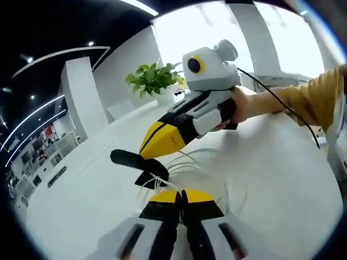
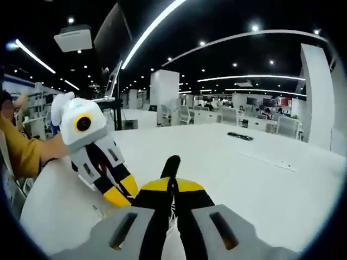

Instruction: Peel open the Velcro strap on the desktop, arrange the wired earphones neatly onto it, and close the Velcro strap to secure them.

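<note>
While both grippers crowd together low over the white desk (image 1: 282, 179), the black strap (image 1: 135, 161) lies flat between them in the left gripper view, one rounded end reaching out to the left. White earphone wire (image 1: 181, 162) loops across the strap and fans off to the right over the desk.

Left gripper (image 1: 182, 193) rises from the bottom of its own view, yellow tips pressed together with just a thin dark seam between them; the white wire runs right up to those tips, but whether it is pinched there I cannot tell. Right gripper (image 1: 145, 149) swings in from the right, held by a hand (image 1: 246, 105) in a yellow sleeve (image 1: 314, 100), its yellow nose pointing down at the strap; its tips look shut as well, touching or just above the black band.

Over to the right gripper view: right gripper (image 2: 173, 187) shows jaws closed tight, and the strap (image 2: 170, 165) pokes up just beyond the tips like a dark tongue. Left gripper (image 2: 120, 195) comes in from the left, nose down on the desk (image 2: 260, 179) just beside the right one. A potted plant (image 1: 154, 78) stands farther back on the desk in the left gripper view.
</note>
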